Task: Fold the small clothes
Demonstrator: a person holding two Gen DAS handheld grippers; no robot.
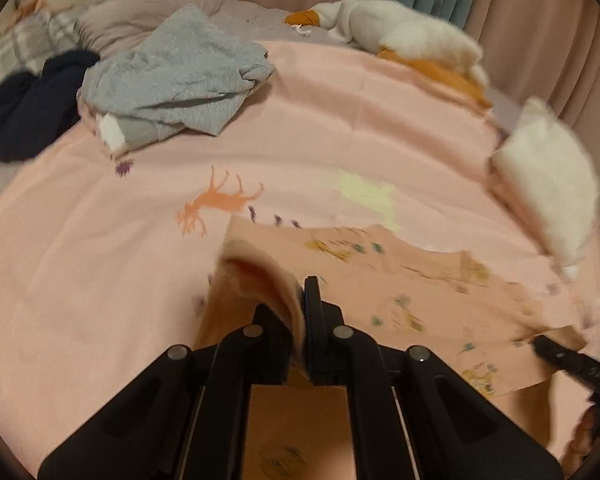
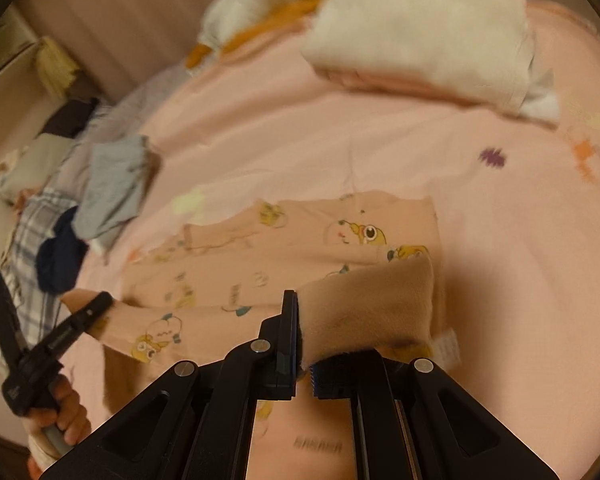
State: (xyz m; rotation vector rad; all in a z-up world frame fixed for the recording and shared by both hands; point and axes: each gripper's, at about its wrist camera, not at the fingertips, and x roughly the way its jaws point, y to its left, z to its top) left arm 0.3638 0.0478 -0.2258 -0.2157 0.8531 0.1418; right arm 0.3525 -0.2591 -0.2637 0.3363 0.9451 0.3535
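The left claw [image 1: 302, 312] is closed on a corner of the peach garment [image 1: 420, 300]; the cloth is folded over between its two black fingers and hangs a little to the left side. The right claw [image 2: 300, 344] is also closed on the same garment [image 2: 300, 248], and holds a thick fold of its fleecy inner side, which stands up to the right of the fingers. The garment is small, with a print of yellow cartoon animals, and it lies spread on the pink sheet [image 1: 100, 260] of the bed, just in front of both claws. One edge of it is lifted by the two grips, the rest is flat on the sheet.

In the right wrist view, the left claw [image 2: 88, 312] shows at the lower left, with its tip at the garment's left corner, and a hand [image 2: 66, 412] holds its handle. In the left wrist view, the right claw's tip [image 1: 556, 350] comes in from the right edge, on the garment's other corner.

Farther on the bed, a grey garment [image 1: 180, 76] lies crumpled, and a dark blue one [image 1: 28, 112] is touching it at the left. A folded white pile [image 1: 548, 192] lies at the right side of the sheet. Behind, near the curtain [image 1: 540, 32], is a white and orange plush toy [image 1: 400, 36]. The pictures are blurred in places.
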